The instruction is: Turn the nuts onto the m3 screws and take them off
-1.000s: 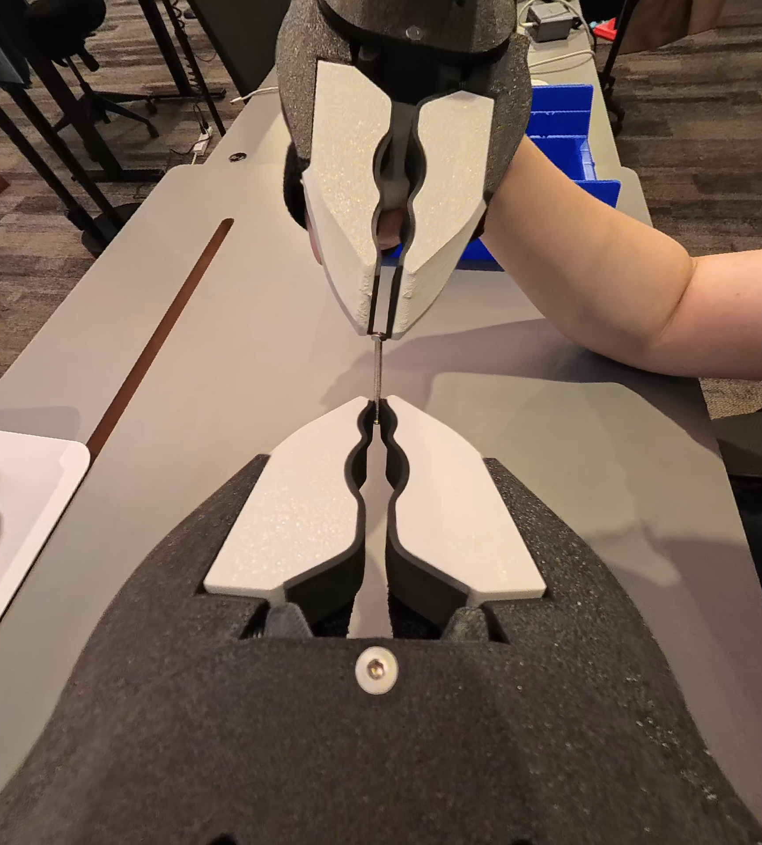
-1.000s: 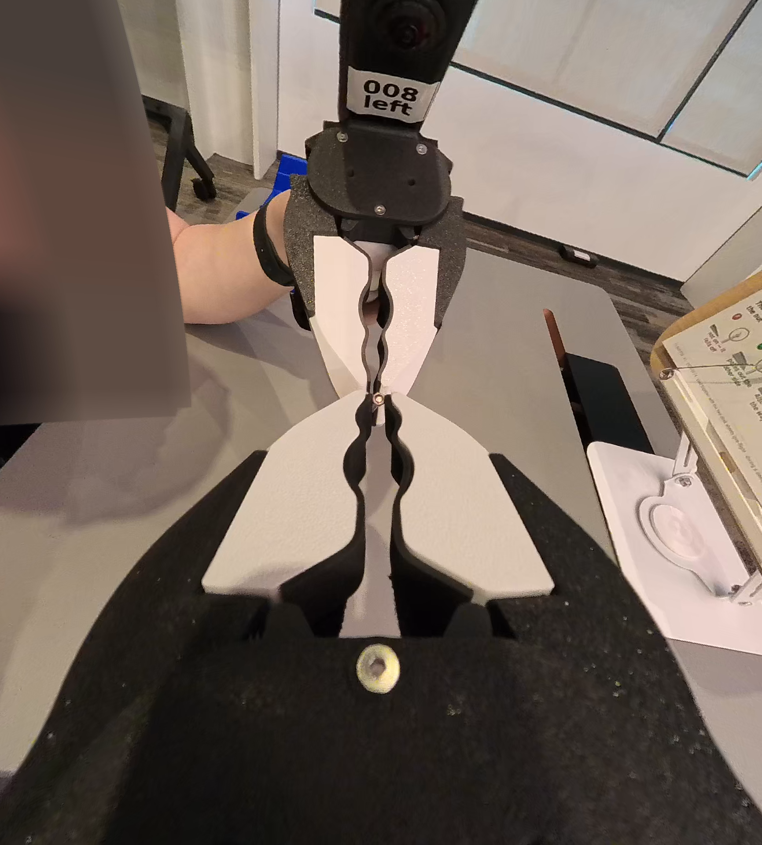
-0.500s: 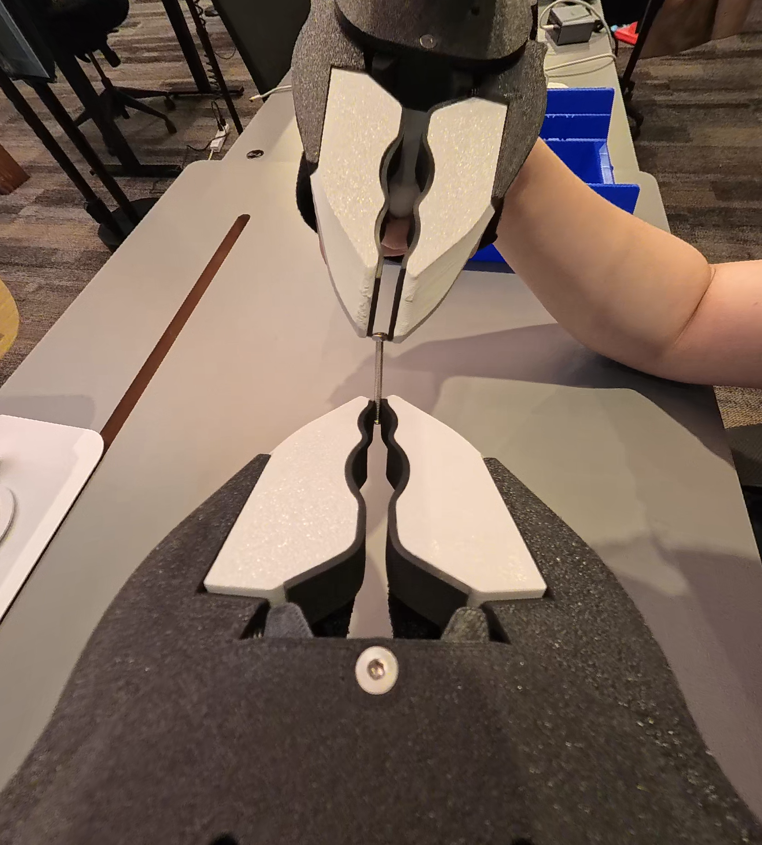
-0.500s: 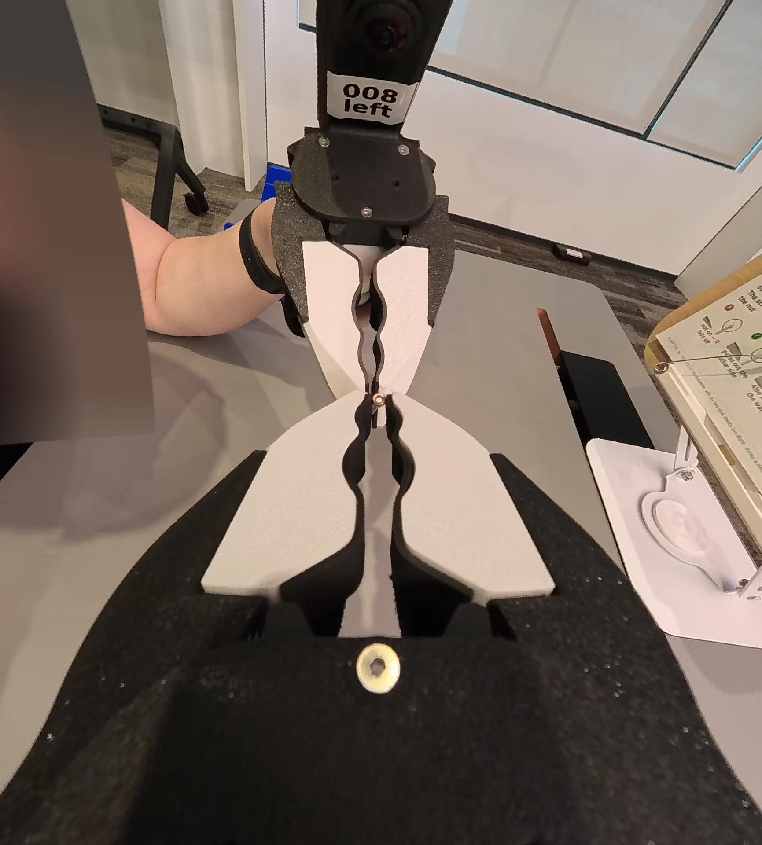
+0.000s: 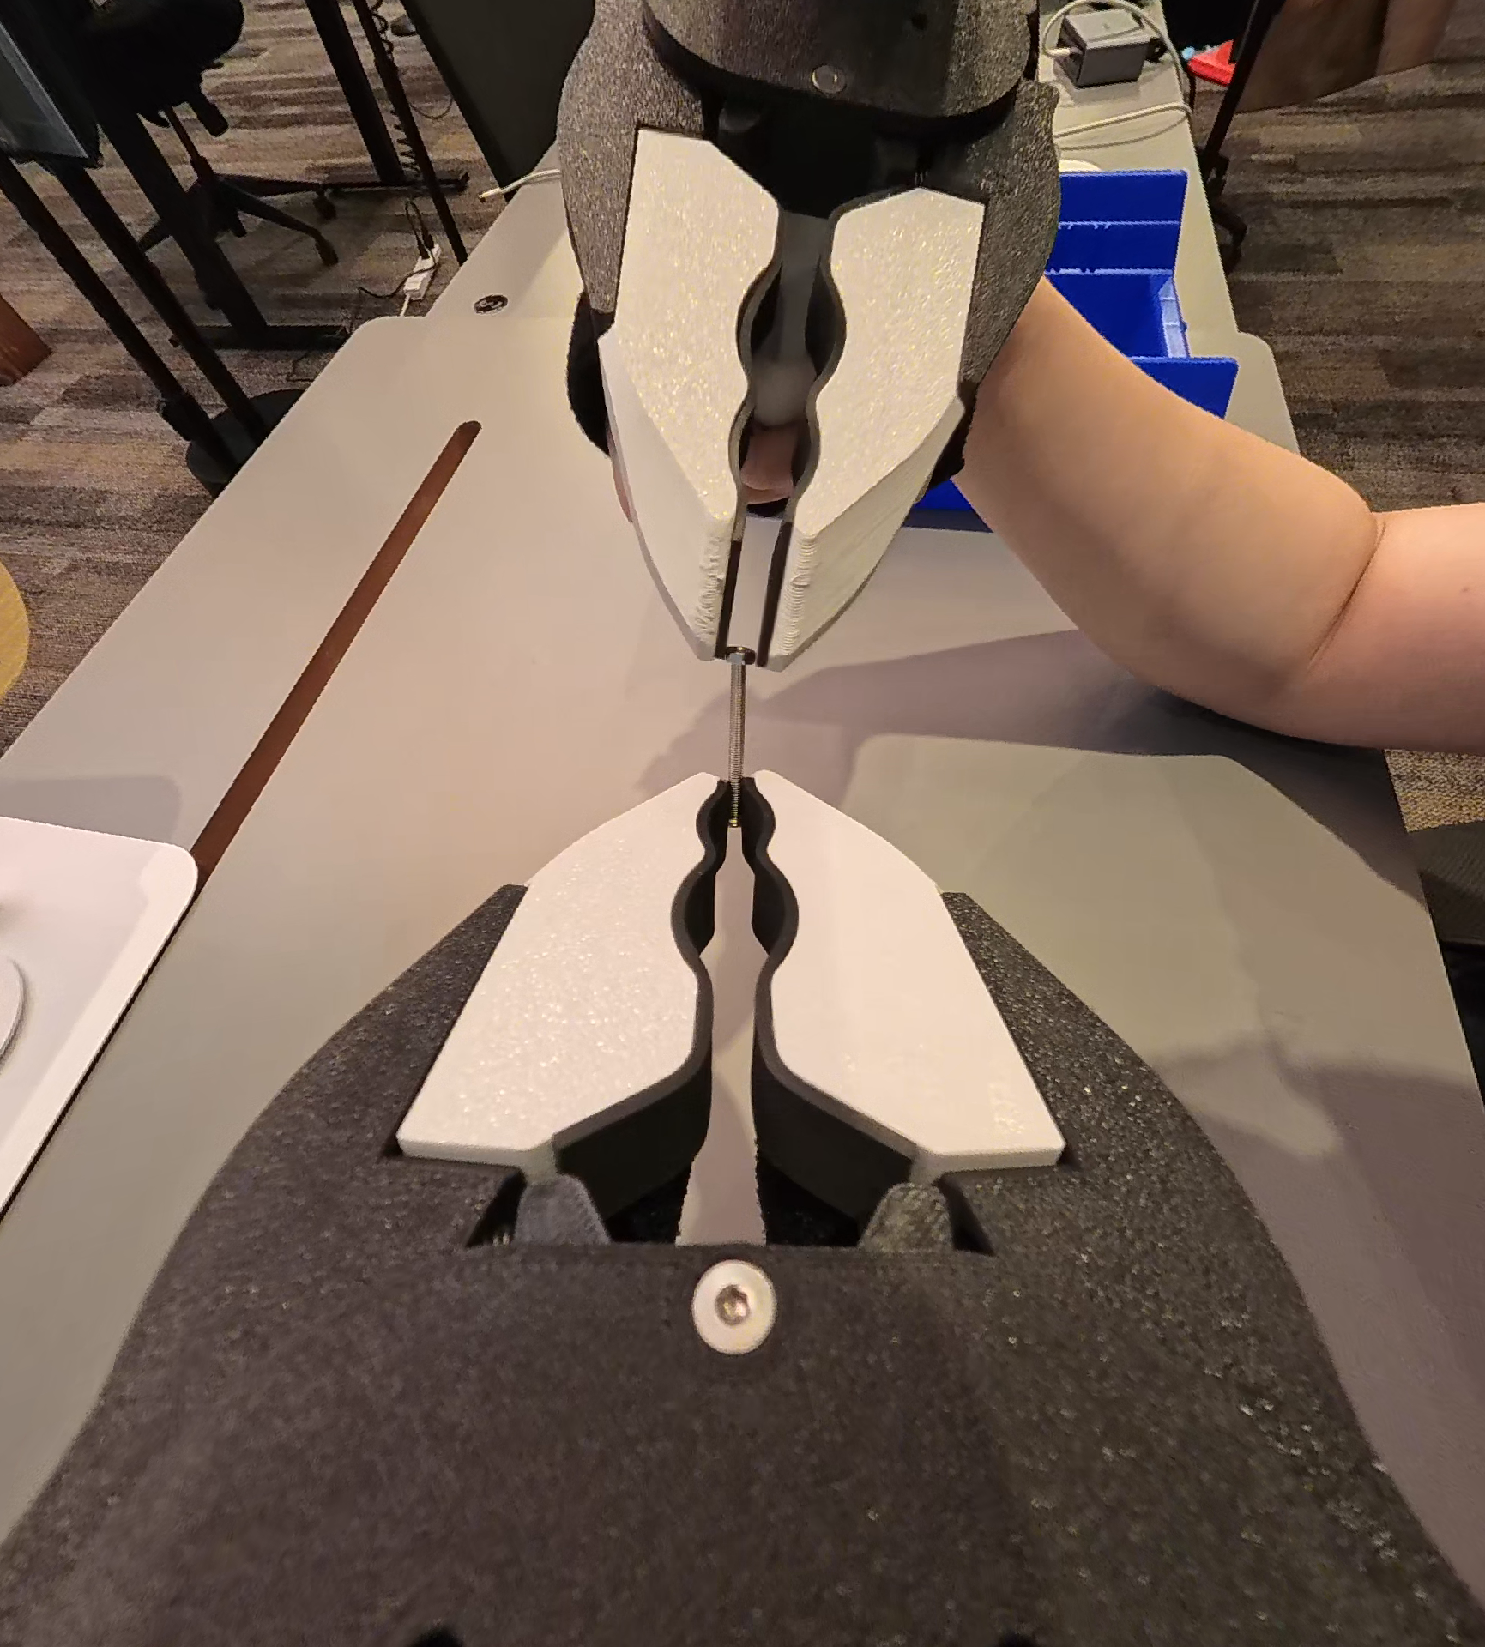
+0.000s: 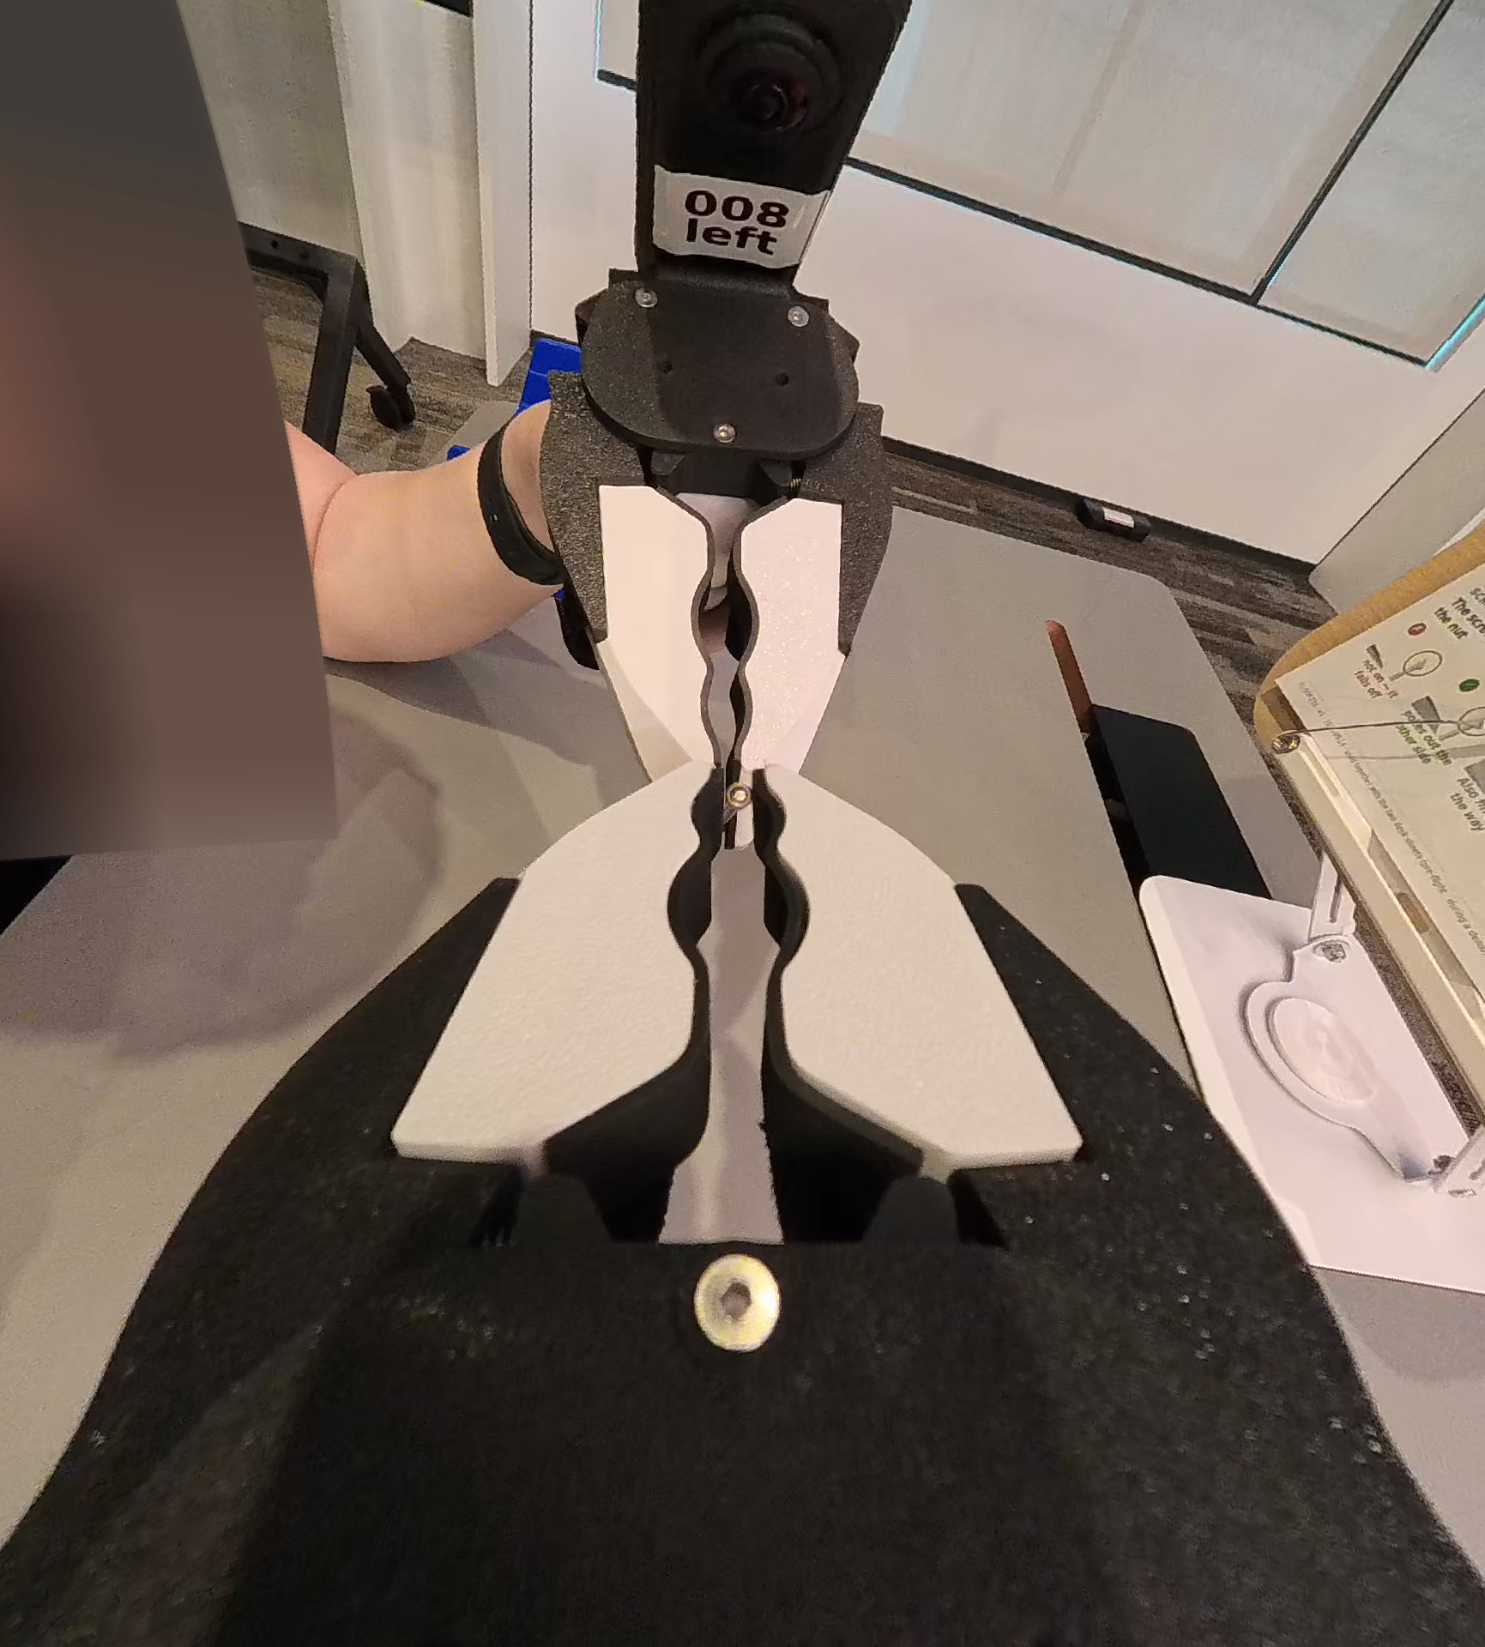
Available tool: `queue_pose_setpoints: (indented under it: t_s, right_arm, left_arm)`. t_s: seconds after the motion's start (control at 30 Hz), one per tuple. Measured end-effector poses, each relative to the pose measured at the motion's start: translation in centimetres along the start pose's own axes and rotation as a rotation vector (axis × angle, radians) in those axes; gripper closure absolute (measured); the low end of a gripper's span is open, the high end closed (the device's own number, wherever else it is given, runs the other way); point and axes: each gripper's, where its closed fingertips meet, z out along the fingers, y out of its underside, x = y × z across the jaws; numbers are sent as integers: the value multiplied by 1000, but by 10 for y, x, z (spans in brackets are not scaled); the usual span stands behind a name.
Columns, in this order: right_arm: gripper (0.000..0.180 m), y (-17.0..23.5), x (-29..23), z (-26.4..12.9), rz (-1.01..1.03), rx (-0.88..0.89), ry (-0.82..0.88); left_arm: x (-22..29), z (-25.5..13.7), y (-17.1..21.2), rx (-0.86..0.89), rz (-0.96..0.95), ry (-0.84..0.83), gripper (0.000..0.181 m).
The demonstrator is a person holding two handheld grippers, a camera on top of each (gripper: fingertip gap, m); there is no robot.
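In the left wrist view my left gripper point(image 5: 734, 786) is shut on one end of a thin threaded M3 screw point(image 5: 736, 722). The screw runs straight ahead to my right gripper point(image 5: 740, 655), which faces it tip to tip and is shut on a small nut point(image 5: 739, 657) at the screw's far end. In the right wrist view my right gripper point(image 6: 734, 789) pinches the nut point(image 6: 736, 793), seen end-on. The left gripper point(image 6: 725, 759) meets it from the opposite side. Both are held above the grey table point(image 5: 453, 713).
A blue compartment bin point(image 5: 1122, 267) stands at the far end of the table. A person's forearm point(image 5: 1211, 579) rests on the right. A white stand base point(image 6: 1309, 1069) and an instruction board point(image 6: 1434, 802) are at one side. A long slot point(image 5: 337, 642) cuts the tabletop. My left and right fingertips are right by each other.
Both grippers stay shut and joined by the screw. The pair has shifted and tilted slightly, so the opposite gripper looms a little larger in each view.
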Motion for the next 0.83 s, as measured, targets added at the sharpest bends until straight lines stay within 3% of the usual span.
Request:
queue_pose_setpoints:
  t_s: [0.03,0.83]
  right_arm:
    - [173,-1,0,-1,-1,4,-2]
    - [165,-45,0,-15,-15,300,13]
  left_arm:
    - [0,0,-1,4,0,1,179]
    - [7,-25,-39,259,12,39,179]
